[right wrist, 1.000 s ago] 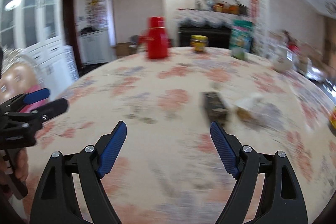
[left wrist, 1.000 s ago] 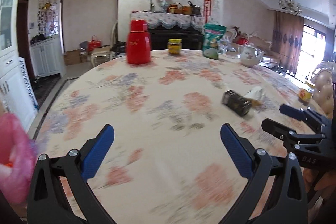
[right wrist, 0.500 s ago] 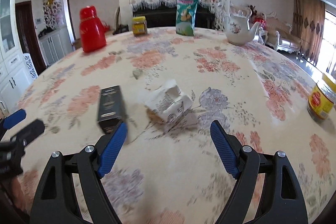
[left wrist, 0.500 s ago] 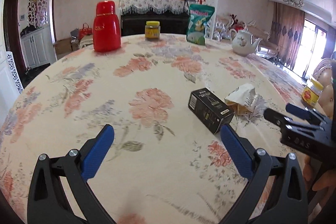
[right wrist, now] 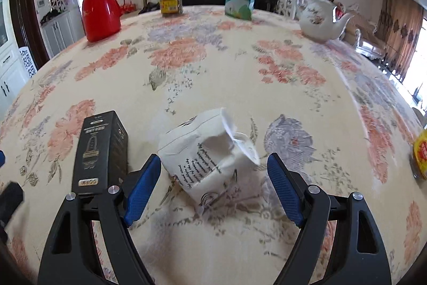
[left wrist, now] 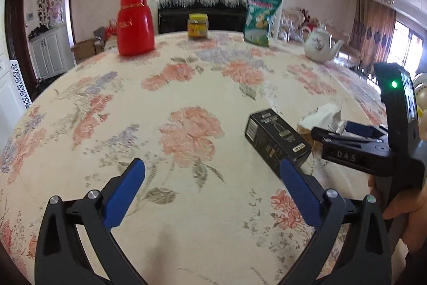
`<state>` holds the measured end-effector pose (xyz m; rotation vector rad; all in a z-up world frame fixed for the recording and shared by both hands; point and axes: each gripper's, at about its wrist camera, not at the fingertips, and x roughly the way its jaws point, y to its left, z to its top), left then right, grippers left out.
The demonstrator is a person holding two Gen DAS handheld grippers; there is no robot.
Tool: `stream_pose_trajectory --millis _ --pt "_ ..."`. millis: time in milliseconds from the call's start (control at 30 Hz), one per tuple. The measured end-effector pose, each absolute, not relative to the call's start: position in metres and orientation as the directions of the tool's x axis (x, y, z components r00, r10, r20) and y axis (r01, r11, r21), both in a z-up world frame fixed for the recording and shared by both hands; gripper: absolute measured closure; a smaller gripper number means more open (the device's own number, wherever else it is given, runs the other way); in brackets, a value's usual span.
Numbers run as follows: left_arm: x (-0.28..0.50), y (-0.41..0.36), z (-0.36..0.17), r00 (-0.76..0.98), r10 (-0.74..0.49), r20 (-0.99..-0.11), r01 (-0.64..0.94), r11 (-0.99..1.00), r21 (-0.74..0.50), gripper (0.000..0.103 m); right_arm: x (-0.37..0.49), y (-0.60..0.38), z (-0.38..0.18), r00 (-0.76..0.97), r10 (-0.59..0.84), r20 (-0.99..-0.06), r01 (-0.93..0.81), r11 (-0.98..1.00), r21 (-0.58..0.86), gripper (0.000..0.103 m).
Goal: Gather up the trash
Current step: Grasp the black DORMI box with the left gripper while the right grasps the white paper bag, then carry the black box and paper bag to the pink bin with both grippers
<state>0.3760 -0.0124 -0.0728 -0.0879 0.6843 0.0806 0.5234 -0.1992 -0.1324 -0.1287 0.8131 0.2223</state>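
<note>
A crumpled white paper bag (right wrist: pixel 210 154) with printed text lies on the floral tablecloth. My right gripper (right wrist: pixel 213 175) is open, its blue pads on either side of the bag's near end. A black carton (right wrist: pixel 100 151) lies just left of it; it also shows in the left wrist view (left wrist: pixel 276 138), with the paper bag (left wrist: pixel 320 116) behind it. My left gripper (left wrist: pixel 213 186) is open and empty over bare cloth, its right pad close to the carton. The right gripper (left wrist: pixel 344 130) shows at the right of the left wrist view.
At the table's far side stand a red thermos (left wrist: pixel 136 23), a yellow-lidded jar (left wrist: pixel 198 26), a green snack bag (left wrist: pixel 260 18) and a white teapot (left wrist: pixel 320 47). Another yellow-lidded jar (right wrist: pixel 421 154) stands at the right edge. The round table (left wrist: pixel 80 103) drops off at left.
Both grippers moved forward over the table. The right gripper closed in on the white paper bag, which now lies between its open pads; the left came nearer the black carton.
</note>
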Motion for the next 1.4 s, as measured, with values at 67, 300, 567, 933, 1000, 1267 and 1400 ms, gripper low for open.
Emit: stream_pose_trajectory --millis 67,300,567,933,1000,1267,1400 --pt "0.384 -0.018 -0.077 0.753 0.033 -0.657 -0.094 0.994 -0.058 0.005 0.53 -0.2 -0.137 0.644 0.127 -0.754 -0.24 0.97 -0.042 0.029" --pt "0.403 -0.044 -0.085 0.728 0.005 -0.685 -0.069 0.995 -0.066 0.005 0.513 -0.23 -0.126 0.694 0.166 -0.701 -0.219 0.976 0.014 0.037" --pt "0.438 -0.082 -0.096 0.689 0.023 -0.725 -0.079 0.996 -0.043 0.006 0.488 -0.278 -0.122 0.714 0.174 -0.678 -0.142 0.985 0.102 0.037" --pt "0.457 -0.081 -0.107 0.638 -0.022 -0.77 -0.038 0.997 -0.06 0.065 0.462 -0.276 -0.12 0.719 0.212 -0.662 -0.16 0.977 0.138 0.037" --pt "0.45 -0.076 -0.105 0.645 -0.039 -0.763 -0.027 0.997 -0.073 0.065 0.456 -0.268 -0.12 0.72 0.216 -0.659 -0.177 0.976 0.127 0.037" --pt "0.4 -0.051 -0.084 0.721 -0.058 -0.69 0.001 0.997 -0.083 0.065 0.429 -0.249 -0.111 0.746 0.214 -0.631 -0.195 0.976 0.101 0.037" --pt "0.37 -0.038 -0.074 0.762 -0.066 -0.645 0.022 0.997 -0.076 0.065 0.414 -0.241 -0.105 0.75 0.233 -0.619 -0.208 0.971 0.114 0.037"
